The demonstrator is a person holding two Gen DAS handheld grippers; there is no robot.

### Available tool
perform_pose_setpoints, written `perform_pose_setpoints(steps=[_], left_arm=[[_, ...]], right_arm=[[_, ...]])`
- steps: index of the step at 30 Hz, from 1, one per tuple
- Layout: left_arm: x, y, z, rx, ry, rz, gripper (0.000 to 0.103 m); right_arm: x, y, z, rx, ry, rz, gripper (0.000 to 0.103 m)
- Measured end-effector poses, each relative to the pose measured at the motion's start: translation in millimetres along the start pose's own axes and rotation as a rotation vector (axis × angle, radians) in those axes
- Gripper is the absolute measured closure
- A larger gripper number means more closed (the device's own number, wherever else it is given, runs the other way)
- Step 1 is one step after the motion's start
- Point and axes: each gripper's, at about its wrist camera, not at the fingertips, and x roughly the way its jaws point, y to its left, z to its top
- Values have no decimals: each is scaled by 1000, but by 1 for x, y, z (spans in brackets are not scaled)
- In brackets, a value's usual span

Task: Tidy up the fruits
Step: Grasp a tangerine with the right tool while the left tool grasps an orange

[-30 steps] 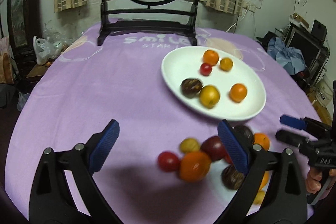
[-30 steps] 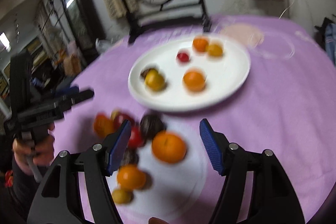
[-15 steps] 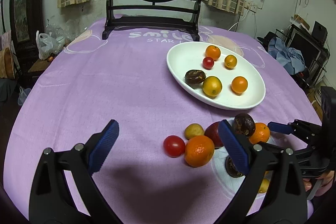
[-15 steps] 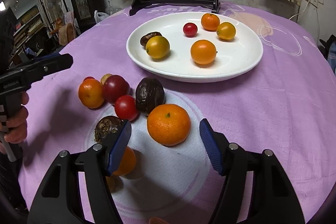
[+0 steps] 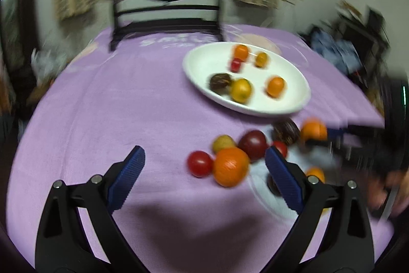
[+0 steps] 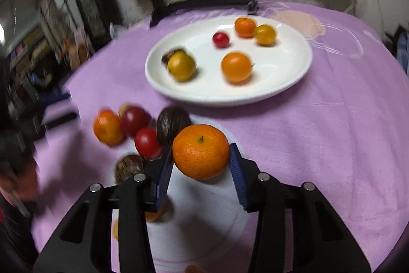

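Note:
My right gripper point(image 6: 200, 165) is shut on a large orange mandarin point(image 6: 201, 151) just above the purple cloth. A white oval plate point(image 6: 288, 83) beyond it holds several small fruits. A loose pile of fruit lies to its left: an orange point(image 6: 107, 128), a dark red plum point(image 6: 134, 119), a red tomato point(image 6: 147, 141) and a dark brown fruit point(image 6: 172, 123). My left gripper point(image 5: 204, 165) is open and empty, low over the cloth. An orange point(image 5: 230, 166) and a red tomato point(image 5: 199, 163) lie between its fingers. The plate point(image 5: 196, 68) lies farther back.
A dark wooden stand with a round painted screen point(image 5: 168, 24) stands at the table's far edge. The purple tablecloth point(image 5: 102, 106) covers the round table. The right gripper shows blurred at the right of the left wrist view point(image 5: 358, 145). Room clutter surrounds the table.
My right gripper has closed on the large mandarin, which was lying between its open fingers. My left gripper has shifted slightly and its view is now blurred by motion.

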Motion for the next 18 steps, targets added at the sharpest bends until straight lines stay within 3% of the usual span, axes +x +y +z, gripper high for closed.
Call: perform_pose_setpoints(steps=[3,8,13,18], left_arm=[[-3,-25,-11,131,-13,-27,21],[10,-41,-21,219,35,-16,44],[21,-47,-21,281,38,47,49],[31,-47,-19,303,55,65,56]], right_arm=[[-4,-4,2,21,-15,-4,59],[1,-5,1,29,9,-8,59],[1,-4,1,31,8,-5,59],[1,-4,1,35,14,-4,59]])
